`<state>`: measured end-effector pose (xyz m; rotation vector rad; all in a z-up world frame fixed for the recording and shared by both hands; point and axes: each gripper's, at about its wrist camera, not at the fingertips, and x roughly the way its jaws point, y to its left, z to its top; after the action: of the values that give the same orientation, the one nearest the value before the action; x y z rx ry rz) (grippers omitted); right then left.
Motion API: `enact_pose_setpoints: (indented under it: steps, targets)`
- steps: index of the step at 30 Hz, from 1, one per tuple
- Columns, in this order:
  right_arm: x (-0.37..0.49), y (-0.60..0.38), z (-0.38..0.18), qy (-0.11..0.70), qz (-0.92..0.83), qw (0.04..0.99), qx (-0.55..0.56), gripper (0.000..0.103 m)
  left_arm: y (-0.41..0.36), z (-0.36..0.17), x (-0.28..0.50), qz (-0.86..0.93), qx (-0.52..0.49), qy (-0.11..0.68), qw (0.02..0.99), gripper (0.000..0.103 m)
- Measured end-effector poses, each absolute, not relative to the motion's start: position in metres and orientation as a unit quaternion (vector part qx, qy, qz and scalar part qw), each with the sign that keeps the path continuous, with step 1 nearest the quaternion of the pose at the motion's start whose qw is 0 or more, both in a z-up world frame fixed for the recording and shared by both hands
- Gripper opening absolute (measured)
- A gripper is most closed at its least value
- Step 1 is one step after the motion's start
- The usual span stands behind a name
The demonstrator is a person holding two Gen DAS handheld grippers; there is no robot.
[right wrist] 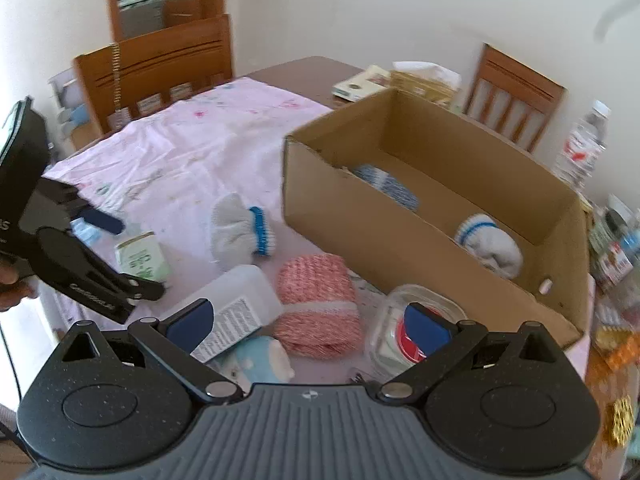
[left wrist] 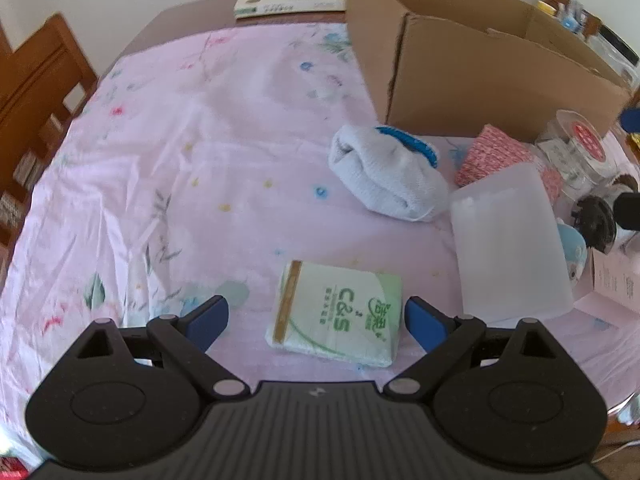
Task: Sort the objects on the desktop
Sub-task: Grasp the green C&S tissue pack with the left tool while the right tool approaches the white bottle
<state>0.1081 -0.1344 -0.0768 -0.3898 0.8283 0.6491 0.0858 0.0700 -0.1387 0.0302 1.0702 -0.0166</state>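
Observation:
A green-and-white tissue pack (left wrist: 338,314) lies on the pink cloth between the wide-apart fingers of my open left gripper (left wrist: 316,320); the same tissue pack (right wrist: 140,256) shows beside that gripper in the right wrist view. Beyond it lie a white sock with a blue cuff (left wrist: 386,172), a pink yarn roll (left wrist: 496,156) and a translucent plastic bottle (left wrist: 510,248). My right gripper (right wrist: 308,326) is open and empty above the yarn roll (right wrist: 318,306), the bottle (right wrist: 232,312) and a clear lidded container (right wrist: 416,332). The cardboard box (right wrist: 400,248) holds another sock (right wrist: 490,246) and a blue-striped item (right wrist: 388,186).
A light blue figurine (right wrist: 260,362) lies by the right gripper. Wooden chairs (right wrist: 156,68) stand around the table. Books (left wrist: 280,0) lie at the far edge, a water bottle (right wrist: 582,148) and jars stand right of the box. Bare pink cloth (left wrist: 180,140) spreads to the left.

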Motion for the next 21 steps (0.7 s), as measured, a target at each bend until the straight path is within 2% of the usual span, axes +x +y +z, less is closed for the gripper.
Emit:
enact_pose_setpoints:
  steps: [9,16,21]
  targets:
    - [0.113,-0.122,-0.085,0.397,0.364,0.816,-0.211,0.103,0.066,-0.141,0.087,-0.031,0.020,0.501,0.865,0.091]
    - [0.115,-0.103,-0.094,0.396,0.416,0.781,-0.246,0.103,0.065,-0.142,0.083,-0.039,0.016,0.495,0.868,0.066]
    - [0.115,-0.087,-0.102,0.394,0.452,0.746,-0.290,0.103,0.068,-0.140,0.083,-0.039,0.006,0.493,0.869,0.067]
